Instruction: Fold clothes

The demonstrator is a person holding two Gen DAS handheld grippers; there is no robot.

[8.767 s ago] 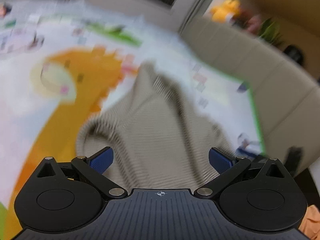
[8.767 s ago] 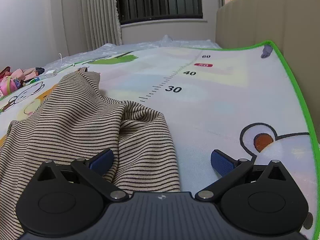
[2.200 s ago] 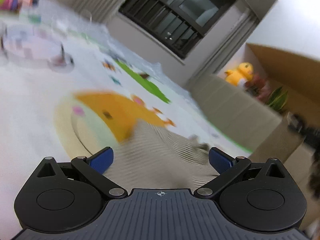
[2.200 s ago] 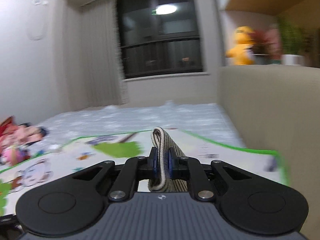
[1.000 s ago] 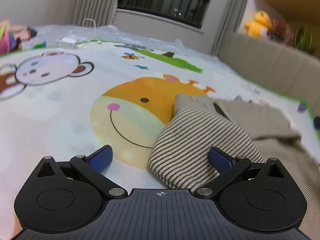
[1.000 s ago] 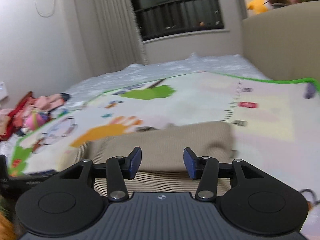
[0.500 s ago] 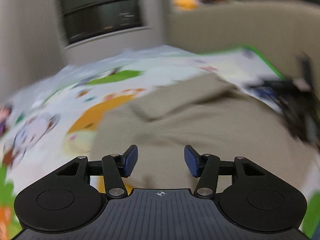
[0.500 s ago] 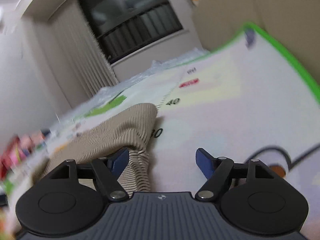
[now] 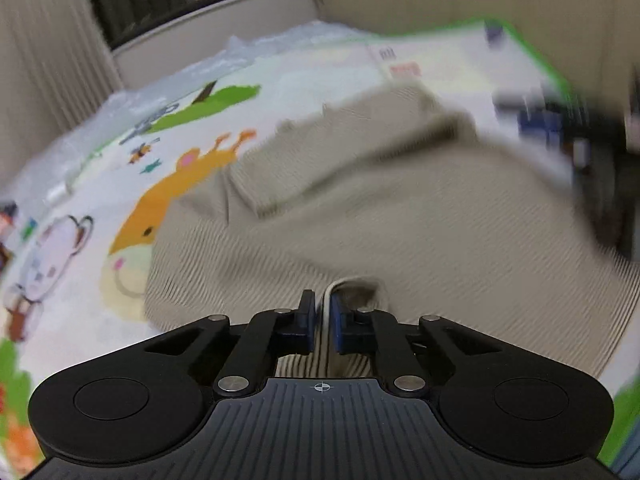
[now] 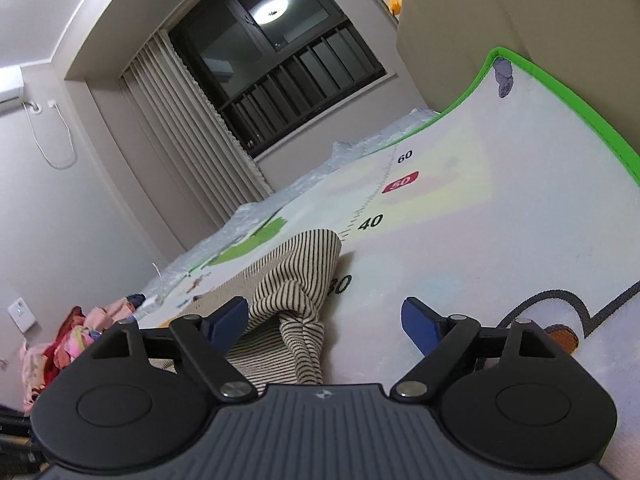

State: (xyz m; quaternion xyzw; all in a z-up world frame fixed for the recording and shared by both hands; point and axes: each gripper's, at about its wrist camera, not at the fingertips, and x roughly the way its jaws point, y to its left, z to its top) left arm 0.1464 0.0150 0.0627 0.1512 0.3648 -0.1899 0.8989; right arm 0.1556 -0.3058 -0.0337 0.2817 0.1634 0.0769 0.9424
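A beige striped shirt (image 9: 360, 216) lies spread on the play mat (image 9: 280, 80), one part folded over near its far side. My left gripper (image 9: 322, 326) is shut on the shirt's near edge, a fold of cloth standing between its blue pads. In the right wrist view a bunched corner of the same shirt (image 10: 296, 280) lies just ahead, between the fingers. My right gripper (image 10: 324, 316) is open and low over the mat (image 10: 460, 240), holding nothing. It shows as a dark blur at the right of the left wrist view (image 9: 568, 128).
The mat has a green border (image 10: 560, 92) and a printed height ruler (image 10: 376, 208). A beige sofa side (image 10: 520, 12) rises beyond the mat's right edge. A pile of pink clothes (image 10: 72, 344) lies far left. Curtains and a dark window (image 10: 288, 56) stand behind.
My left gripper has closed on the shirt's near edge. My right gripper has opened wider and sits lower beside the bunched corner.
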